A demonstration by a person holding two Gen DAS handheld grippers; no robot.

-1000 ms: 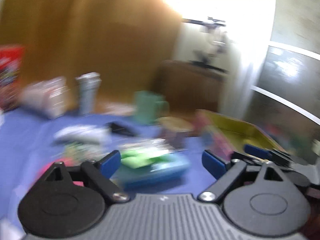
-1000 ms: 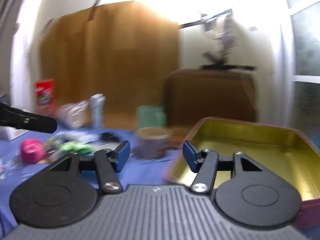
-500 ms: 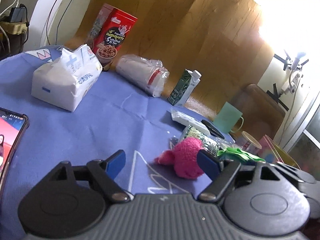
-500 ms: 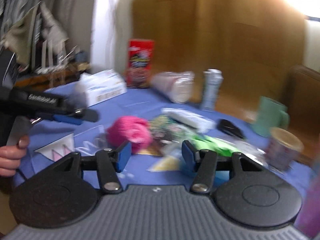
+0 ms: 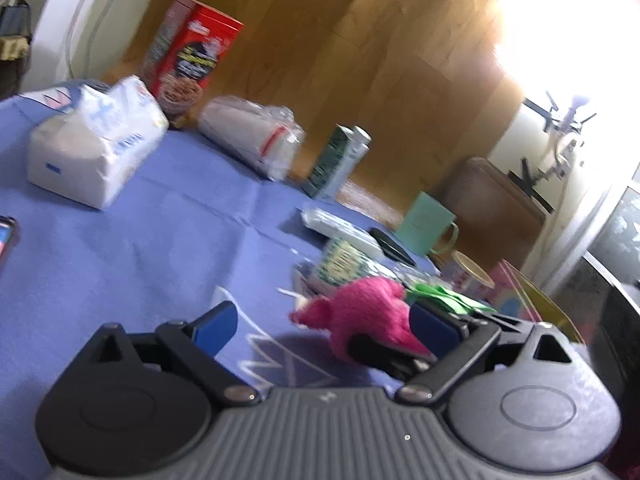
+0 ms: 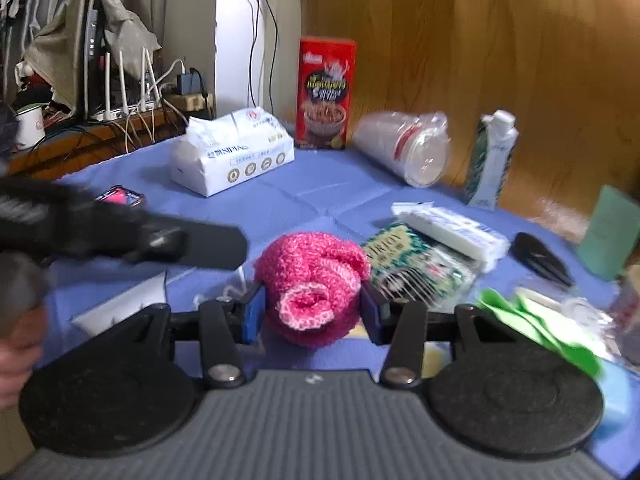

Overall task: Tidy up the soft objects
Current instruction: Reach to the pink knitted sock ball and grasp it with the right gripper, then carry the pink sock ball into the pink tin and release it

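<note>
A pink knitted piece (image 6: 312, 280) lies on the blue cloth (image 6: 312, 196). My right gripper (image 6: 312, 314) has it between its blue pads; the jaws are closing and both pads touch its sides. In the left wrist view the same pink piece (image 5: 360, 312) sits just ahead of the right-hand fingertip (image 5: 434, 328) of my left gripper (image 5: 324, 328), whose jaws are opening wide and hold nothing. The left gripper (image 6: 180, 240) shows as a dark blur left of the pink piece. A green soft item (image 6: 532, 320) lies to the right.
A tissue pack (image 6: 228, 152), red box (image 6: 326, 92), sleeve of cups (image 6: 404, 148) and carton (image 6: 490, 160) line the back. A green patterned packet (image 6: 416, 264), mint mug (image 5: 428, 224), phone (image 6: 120, 198) and gold-lined tin (image 5: 536, 304) are nearby. A hand (image 6: 16, 320) shows at the left.
Both views swung left, away from the gold tin toward the pink knitted piece. The right gripper came up around it and narrowed. The left jaws spread wider.
</note>
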